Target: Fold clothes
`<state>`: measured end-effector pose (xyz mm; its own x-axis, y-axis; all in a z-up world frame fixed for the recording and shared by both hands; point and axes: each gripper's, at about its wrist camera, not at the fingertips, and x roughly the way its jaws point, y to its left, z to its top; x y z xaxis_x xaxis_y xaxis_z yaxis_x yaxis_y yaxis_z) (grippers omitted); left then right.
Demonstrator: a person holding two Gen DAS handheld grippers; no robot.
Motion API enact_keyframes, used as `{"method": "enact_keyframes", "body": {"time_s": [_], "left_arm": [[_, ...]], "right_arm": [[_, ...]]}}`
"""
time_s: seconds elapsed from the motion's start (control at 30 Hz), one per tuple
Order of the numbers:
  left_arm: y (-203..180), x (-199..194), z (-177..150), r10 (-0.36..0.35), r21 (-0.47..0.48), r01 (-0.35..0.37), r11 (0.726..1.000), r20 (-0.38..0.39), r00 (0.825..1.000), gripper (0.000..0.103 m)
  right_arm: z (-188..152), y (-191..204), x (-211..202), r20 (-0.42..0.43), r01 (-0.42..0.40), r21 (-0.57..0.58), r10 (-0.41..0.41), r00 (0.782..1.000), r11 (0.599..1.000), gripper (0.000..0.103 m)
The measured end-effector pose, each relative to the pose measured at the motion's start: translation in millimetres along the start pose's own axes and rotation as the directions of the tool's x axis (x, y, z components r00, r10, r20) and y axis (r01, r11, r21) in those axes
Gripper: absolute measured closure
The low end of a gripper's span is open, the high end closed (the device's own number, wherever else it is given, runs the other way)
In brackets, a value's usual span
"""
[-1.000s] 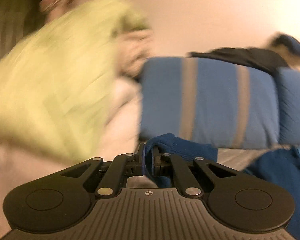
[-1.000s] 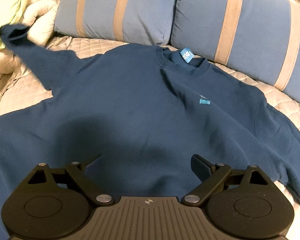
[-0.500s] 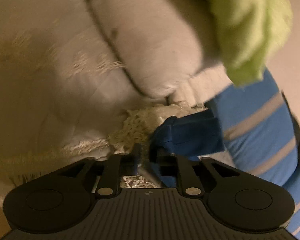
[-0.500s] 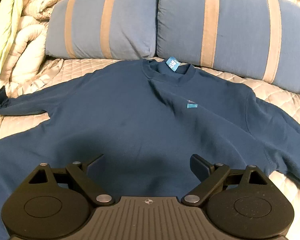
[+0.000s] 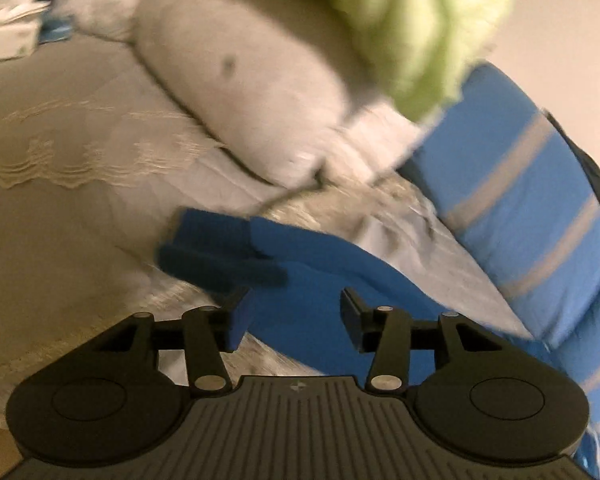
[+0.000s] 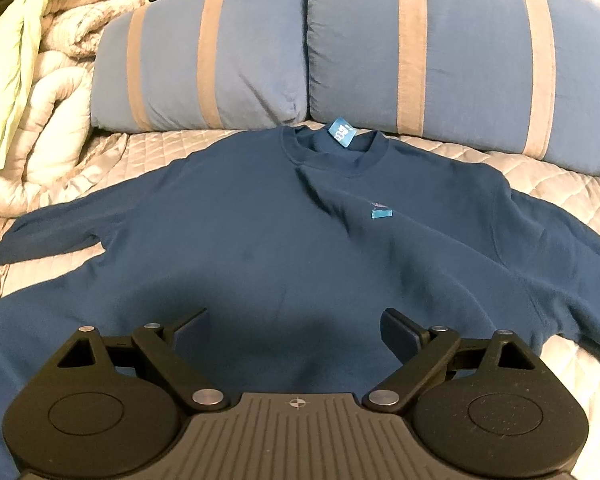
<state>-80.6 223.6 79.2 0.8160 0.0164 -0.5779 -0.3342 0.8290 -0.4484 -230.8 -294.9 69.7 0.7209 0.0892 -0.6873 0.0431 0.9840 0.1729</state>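
A dark blue sweater [image 6: 300, 220] lies front up on the quilted bedspread [image 6: 548, 184], collar toward the pillows, both sleeves spread out. In the left wrist view its left sleeve [image 5: 320, 264] rests on the bed with the cuff [image 5: 204, 248] just ahead of my left gripper [image 5: 294, 316]. That gripper's jaws are opening; the sleeve lies between and under them, and the pads do not press on it. My right gripper [image 6: 296, 328] hovers wide open over the sweater's lower body, holding nothing.
Two blue pillows with beige stripes [image 6: 460, 60] stand behind the collar. A bunched white duvet [image 6: 56, 120] with a light green blanket [image 6: 8, 80] over it fills the left side. A white box [image 5: 8, 32] sits beyond the duvet.
The left gripper carried the cuff down and outward, laid the sleeve flat and released it as its jaws parted. The right gripper stayed open over the sweater.
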Motion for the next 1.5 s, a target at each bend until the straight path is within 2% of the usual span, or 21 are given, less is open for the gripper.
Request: {"method": "enact_keyframes", "body": {"time_s": [0.1,0.17,0.2,0.3,0.37,0.43,0.53,0.6,0.67,0.77,0.9,0.93,1.03,1.17,1.3,1.4,1.43,1.5], "left_arm": [[-25,-13,-13,-0.082,0.086,0.086,0.993,-0.049,0.995,0.056],[-49,-30,-28,-0.134,0.184,0.149,0.972,-0.091,0.987,0.056],[-59,-35,-35,-0.147,0.240,0.170,0.956,-0.109,0.983,0.056],[-94,-51,-66,-0.163,0.415,0.219,0.883,-0.166,0.973,0.056],[-110,-64,-84,-0.210,0.461,0.294,0.837,-0.225,0.951,0.056],[-119,-75,-99,-0.262,0.454,0.371,0.810,-0.285,0.922,0.056],[-129,-84,-115,-0.334,0.412,0.478,0.776,-0.375,0.865,0.056],[-133,-89,-123,-0.357,0.398,0.521,0.755,-0.417,0.836,0.056],[-134,-94,-129,-0.376,0.407,0.556,0.724,-0.443,0.814,0.056],[-136,-99,-136,-0.395,0.408,0.590,0.697,-0.468,0.790,0.056],[-135,-106,-141,-0.428,0.357,0.637,0.683,-0.510,0.746,0.056],[-135,-107,-143,-0.437,0.340,0.651,0.679,-0.526,0.730,0.056],[-136,-114,-153,-0.445,0.314,0.678,0.665,-0.563,0.697,0.056],[-143,-123,-162,-0.444,0.319,0.697,0.643,-0.586,0.678,0.057],[-147,-127,-168,-0.421,0.335,0.699,0.631,-0.609,0.672,0.057],[-149,-129,-170,-0.397,0.352,0.695,0.627,-0.623,0.674,0.058],[-149,-128,-171,-0.391,0.356,0.699,0.620,-0.633,0.669,0.060],[-150,-128,-171,-0.377,0.360,0.695,0.622,-0.640,0.670,0.066]], "right_arm": [[0,-2,-1,0.005,0.003,0.013,-0.003,1.000,1.000,0.010],[-1,-3,-2,0.007,0.005,0.018,-0.005,1.000,1.000,0.010],[-1,-4,-2,0.009,0.007,0.021,-0.007,1.000,1.000,0.010],[-2,-6,-6,0.025,0.008,0.033,-0.009,1.000,0.999,0.010],[-2,-10,-10,0.043,0.011,0.050,-0.013,0.999,0.999,0.010],[-2,-13,-13,0.053,0.018,0.069,-0.021,0.998,0.997,0.010],[-3,-18,-20,0.059,0.030,0.076,-0.035,0.998,0.997,0.010],[-3,-21,-24,0.063,0.034,0.074,-0.039,0.997,0.997,0.010],[-1,-24,-27,0.068,0.034,0.072,-0.038,0.997,0.997,0.010],[3,-26,-27,0.065,0.040,0.076,-0.045,0.997,0.996,0.010],[11,-25,-26,0.063,0.045,0.070,-0.049,0.997,0.997,0.011],[13,-23,-29,0.070,0.045,0.065,-0.050,0.996,0.997,0.011],[17,-19,-46,0.104,0.043,0.046,-0.047,0.993,0.998,0.011],[9,-18,-76,0.133,0.053,0.030,-0.057,0.990,0.998,0.011],[-9,-34,-109,0.132,0.087,0.070,-0.096,0.987,0.994,0.010],[-25,-49,-133,0.147,0.111,0.105,-0.126,0.981,0.988,0.010],[-32,-55,-141,0.152,0.114,0.117,-0.131,0.980,0.987,0.009],[-45,-66,-154,0.156,0.110,0.138,-0.132,0.979,0.984,0.008]]}}
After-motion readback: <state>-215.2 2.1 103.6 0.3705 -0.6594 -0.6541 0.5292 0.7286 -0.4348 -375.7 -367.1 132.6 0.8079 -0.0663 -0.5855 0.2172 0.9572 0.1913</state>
